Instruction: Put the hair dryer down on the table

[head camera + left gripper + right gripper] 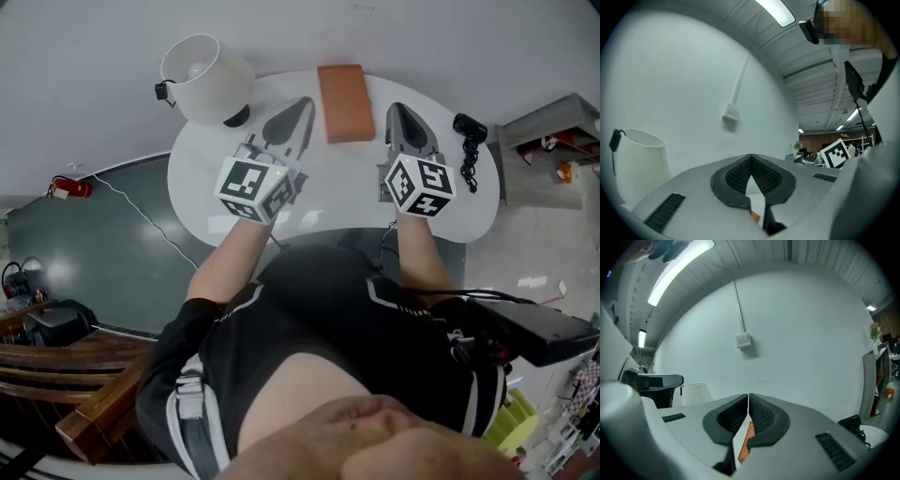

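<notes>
Hair dryer (470,133): black, lying on white table (347,187), far right.
Left gripper (300,108): jaws together, empty.
Right gripper (399,112): jaws together, empty.
Orange pad (345,101): far centre.

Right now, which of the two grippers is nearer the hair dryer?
The right gripper: the black hair dryer lies on the table just to its right, while the left gripper is on the far side of the orange block.

I see even, bright light from ceiling strips (679,264) at the top of both gripper views, soft glare on the white table (314,217), strong fisheye bending and dark corners.
</notes>
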`<state>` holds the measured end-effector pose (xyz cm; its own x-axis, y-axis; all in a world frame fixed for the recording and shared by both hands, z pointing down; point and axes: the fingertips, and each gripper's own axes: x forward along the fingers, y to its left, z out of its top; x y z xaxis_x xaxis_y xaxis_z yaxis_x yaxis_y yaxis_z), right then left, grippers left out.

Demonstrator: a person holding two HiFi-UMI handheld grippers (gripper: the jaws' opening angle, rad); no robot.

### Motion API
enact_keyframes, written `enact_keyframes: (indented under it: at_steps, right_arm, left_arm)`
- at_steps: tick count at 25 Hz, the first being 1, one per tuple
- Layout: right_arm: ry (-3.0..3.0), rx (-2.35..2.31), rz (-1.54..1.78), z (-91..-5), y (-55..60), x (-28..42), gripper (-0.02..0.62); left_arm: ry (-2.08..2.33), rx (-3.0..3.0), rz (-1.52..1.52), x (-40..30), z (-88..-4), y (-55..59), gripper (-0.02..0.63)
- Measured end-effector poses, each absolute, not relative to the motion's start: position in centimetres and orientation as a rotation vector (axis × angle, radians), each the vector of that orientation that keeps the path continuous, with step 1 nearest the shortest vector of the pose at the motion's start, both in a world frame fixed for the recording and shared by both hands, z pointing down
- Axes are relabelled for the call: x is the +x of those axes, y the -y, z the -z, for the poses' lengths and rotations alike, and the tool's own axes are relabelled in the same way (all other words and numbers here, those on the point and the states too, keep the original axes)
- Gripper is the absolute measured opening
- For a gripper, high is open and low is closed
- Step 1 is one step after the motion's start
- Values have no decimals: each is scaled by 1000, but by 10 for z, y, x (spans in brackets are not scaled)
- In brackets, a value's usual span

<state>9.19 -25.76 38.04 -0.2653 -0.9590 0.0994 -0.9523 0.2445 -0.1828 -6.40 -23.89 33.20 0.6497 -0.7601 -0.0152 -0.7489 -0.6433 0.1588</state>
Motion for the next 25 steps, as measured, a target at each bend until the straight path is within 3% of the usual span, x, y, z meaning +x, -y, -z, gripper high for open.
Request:
enact_keyframes:
  at_steps: [14, 25]
  right_arm:
    - [-2607, -1743, 236, -361, 239, -10, 28]
    - [-2665, -1703, 135, -347, 246, -39, 28]
  left_arm:
    - [1684, 2558, 69, -201, -331, 207, 31]
    - [1755, 2535, 86, -224, -328, 208, 31]
